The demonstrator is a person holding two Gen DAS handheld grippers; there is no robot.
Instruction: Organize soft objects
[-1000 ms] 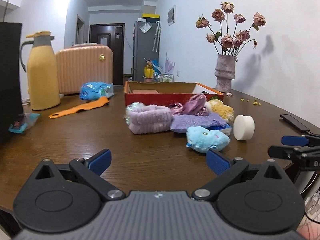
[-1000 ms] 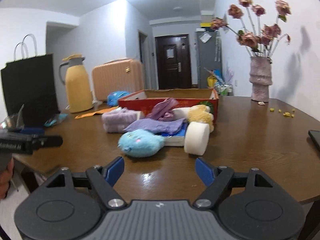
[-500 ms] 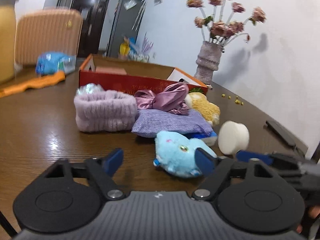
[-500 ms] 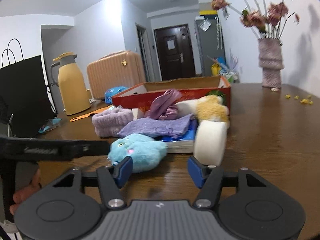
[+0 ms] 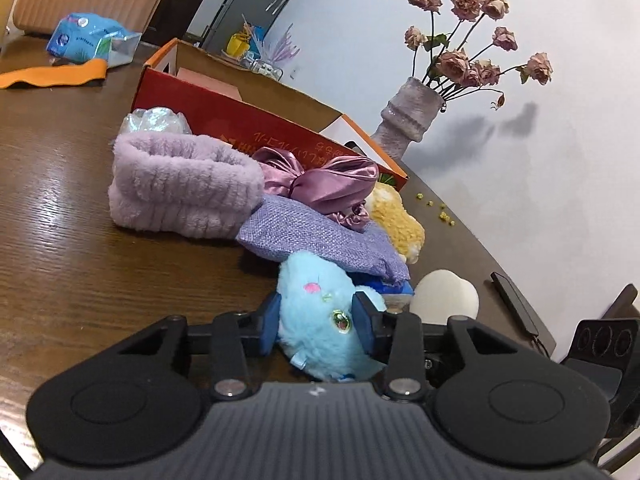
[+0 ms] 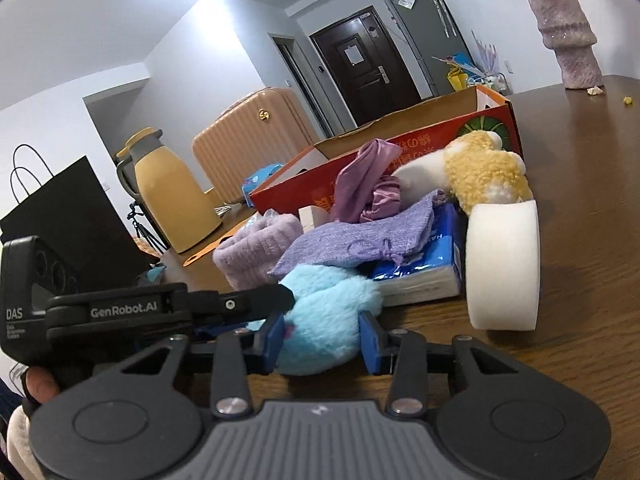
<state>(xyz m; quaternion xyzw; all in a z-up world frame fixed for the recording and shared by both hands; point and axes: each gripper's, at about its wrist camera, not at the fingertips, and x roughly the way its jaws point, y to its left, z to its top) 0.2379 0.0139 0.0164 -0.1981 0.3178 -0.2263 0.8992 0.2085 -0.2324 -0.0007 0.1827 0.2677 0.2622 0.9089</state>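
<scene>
With both the left gripper [image 5: 316, 322] and right gripper [image 6: 322, 338] closing around the fluffy light-blue plush toy [image 5: 320, 316] lying on the brown wooden table [image 5: 80, 280] before the red cardboard box [image 5: 240, 108], a gentle squeeze should suffice before lifting together.

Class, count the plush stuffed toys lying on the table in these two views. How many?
2. The blue plush toy lies nearest, between the closing jaws of both grippers. The yellow plush toy lies behind the pile, against the red box. Others may be hidden underneath.

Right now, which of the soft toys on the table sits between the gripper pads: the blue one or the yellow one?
The blue toy. Both grippers' closing pads flank it, while the yellow toy lies farther back by the red box, untouched.
</scene>
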